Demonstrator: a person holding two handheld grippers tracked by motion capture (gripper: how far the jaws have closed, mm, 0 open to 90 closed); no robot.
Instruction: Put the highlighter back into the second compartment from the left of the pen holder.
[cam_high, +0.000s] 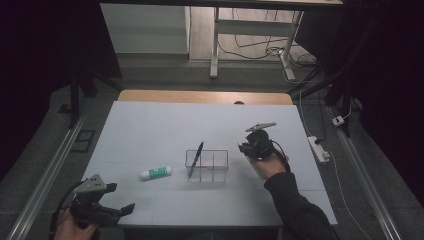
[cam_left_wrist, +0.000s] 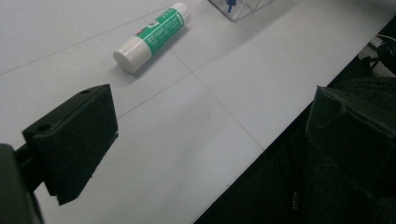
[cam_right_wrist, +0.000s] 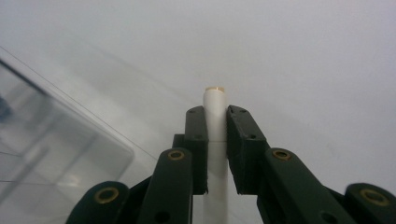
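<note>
Entry: right tool (cam_high: 250, 145), seen right of centre in the high view, closed narrow on a slim white pen (cam_right_wrist: 215, 122). In the right gripper view we see the white barrel running lengthwise up between the two black jaws, its brass-coloured tip poking out beyond them toward the top of the frame. The pen's long axis therefore follows the tool's own line.

Entry: clear organiser box (cam_high: 207, 166), centre of the high view, divided into compartments. It stands just left of the right tool in that view, and at the left edge of the right gripper view (cam_right_wrist: 56, 154). A blue pen (cam_high: 196, 159) already leans in its left compartment, upper end tilted toward the top right. We judge that the white pen must travel leftward in the high view and tip more upright to drop into a compartment. The right tool is plainly the nearer one.

Entry: left tool (cam_high: 120, 202), lower left of the high view, jaws wide and holding nothing, resting near the worktop's (cam_high: 165, 125) front edge.

Entry: green-and-white glue stick (cam_high: 155, 173), lying flat left of the box, between it and the left tool.
</note>
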